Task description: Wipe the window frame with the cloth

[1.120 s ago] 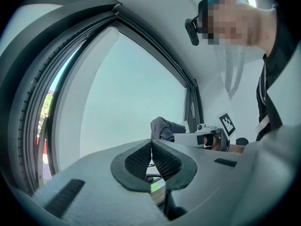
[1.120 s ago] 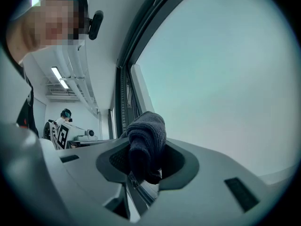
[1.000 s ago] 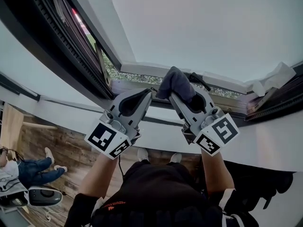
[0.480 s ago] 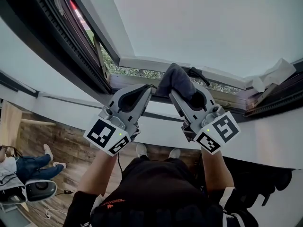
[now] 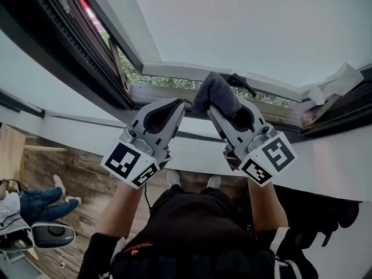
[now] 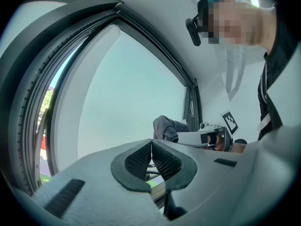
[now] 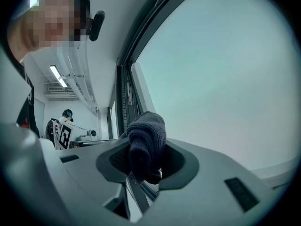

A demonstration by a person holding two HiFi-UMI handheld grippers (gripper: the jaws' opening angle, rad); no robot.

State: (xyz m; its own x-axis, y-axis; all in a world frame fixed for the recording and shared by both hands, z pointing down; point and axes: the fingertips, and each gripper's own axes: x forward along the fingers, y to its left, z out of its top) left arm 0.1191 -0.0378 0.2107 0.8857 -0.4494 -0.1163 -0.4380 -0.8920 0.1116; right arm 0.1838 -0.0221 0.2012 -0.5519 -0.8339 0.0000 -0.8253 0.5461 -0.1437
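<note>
Leftmost, the dark frame (image 5: 87,51) runs diagonally from the upper left of the head view down to its corner. Beside it a narrow gap shows greenery (image 5: 136,80), and the broad pale pane (image 5: 250,28) fills the upper middle and right. At centre left, the left gripper (image 5: 174,110) has its jaws pressed together on nothing, tips just below the bottom rail (image 5: 157,92). Just right of it the cloth (image 5: 216,95), a dark grey bunch, rises over that rail. It hides part of a black handle (image 5: 241,85), and whether it touches the rail is unclear. The right gripper (image 5: 229,116) is clamped on the cloth, which pokes out beyond its buried tips. At far right a white wad (image 5: 337,87) sits by the frame's edge.
</note>
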